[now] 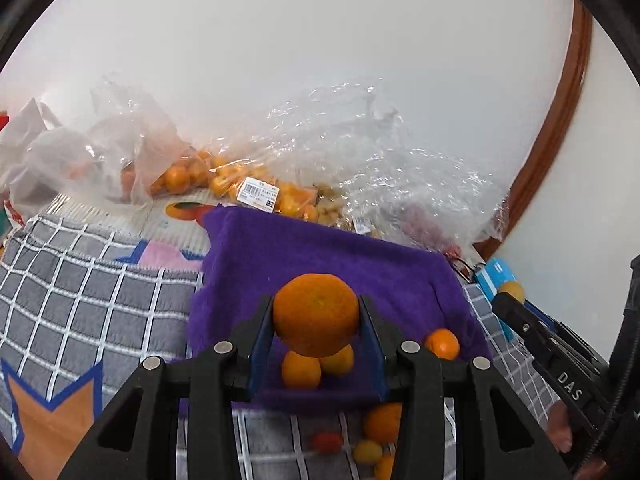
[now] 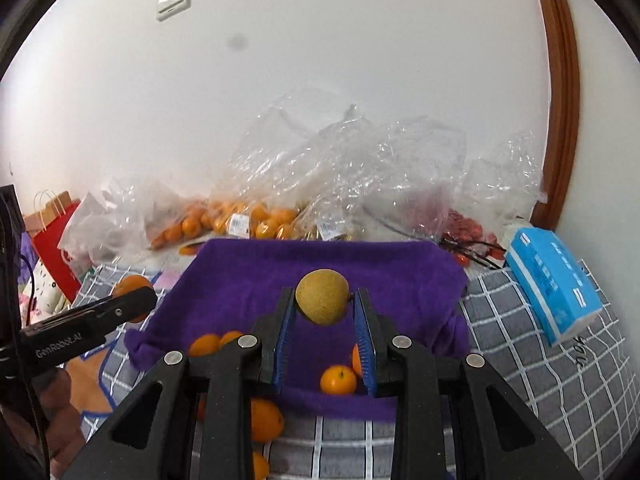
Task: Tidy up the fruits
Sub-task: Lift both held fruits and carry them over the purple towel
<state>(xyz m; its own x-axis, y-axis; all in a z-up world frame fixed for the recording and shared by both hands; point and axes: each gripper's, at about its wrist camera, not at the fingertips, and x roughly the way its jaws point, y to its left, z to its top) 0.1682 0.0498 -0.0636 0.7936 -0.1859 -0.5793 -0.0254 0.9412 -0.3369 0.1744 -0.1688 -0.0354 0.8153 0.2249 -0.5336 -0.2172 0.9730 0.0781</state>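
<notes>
Between the left claw's [image 1: 316, 320] pads sat a big orange [image 1: 316, 312], pinched and held above the purple cloth [image 1: 320, 256]; two small oranges [image 1: 302, 370] lay on the cloth just under it. To its right, the right claw [image 2: 323, 300] pinched a brown-yellow fruit [image 2: 322, 297] over the same cloth, a small orange [image 2: 338, 379] below it. Beyond both claws, bags of fruit [image 2: 256, 216] lined the wall. The step looked like carrying: both fruits lifted, neither placed. Next, each would need moving to its own pile, then a gentle release.
</notes>
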